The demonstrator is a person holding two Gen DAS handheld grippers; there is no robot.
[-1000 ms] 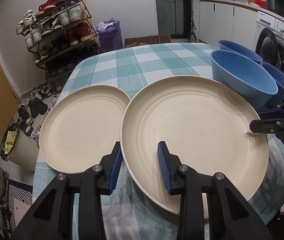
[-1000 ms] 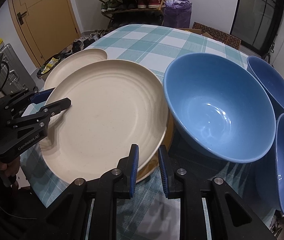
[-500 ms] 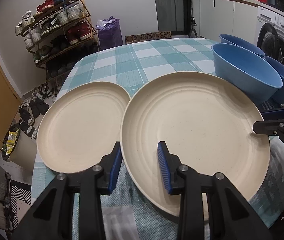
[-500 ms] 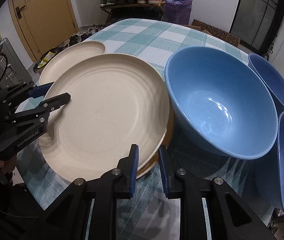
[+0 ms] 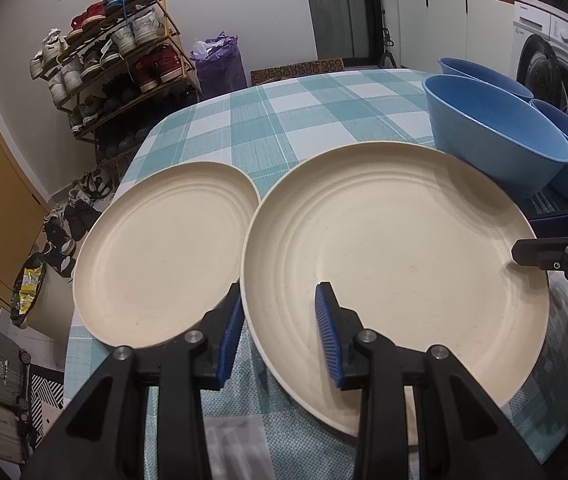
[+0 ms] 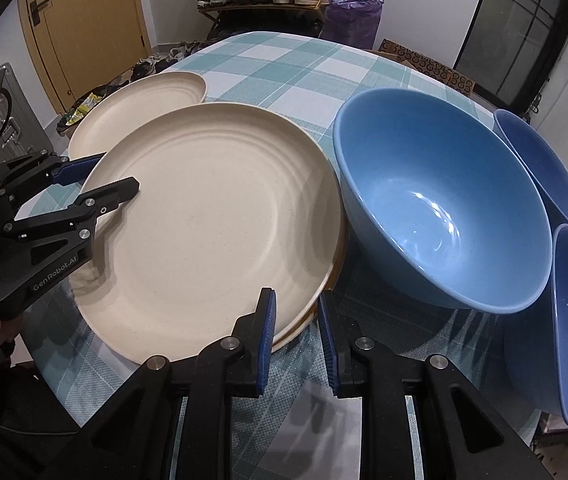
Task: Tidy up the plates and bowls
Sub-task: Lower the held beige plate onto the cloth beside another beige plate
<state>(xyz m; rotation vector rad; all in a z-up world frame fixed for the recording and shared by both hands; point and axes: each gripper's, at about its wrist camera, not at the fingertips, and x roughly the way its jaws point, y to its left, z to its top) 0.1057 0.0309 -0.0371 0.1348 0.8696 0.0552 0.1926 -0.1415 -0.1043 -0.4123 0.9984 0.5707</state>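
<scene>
The worktop (image 5: 316, 120), under a teal-and-white check cloth, carries everything. Biggest on it is the near plate (image 5: 396, 256), cream, lifted at its near edge and lying over the rim of another plate of the same kind beneath it, whose edge shows at the right in the right wrist view. A second cream plate (image 5: 164, 248) lies flat to its left, its rim tucked just under the near plate's edge.

To the right sit three blue bowls: a large bowl (image 6: 440, 208) touching the near plate's rim, and two more bowls (image 6: 540, 168) crowded against its far and right sides, both tilted.

The left hand-held gripper (image 5: 278, 332) pinches the near plate's left rim, one finger on top, the other underneath. The right hand-held gripper (image 6: 294, 336) straddles the plate's right rim with its fingers close together; whether the pads actually press on the rim I cannot tell.

A shoe rack (image 5: 112, 60) stands against the far wall.
</scene>
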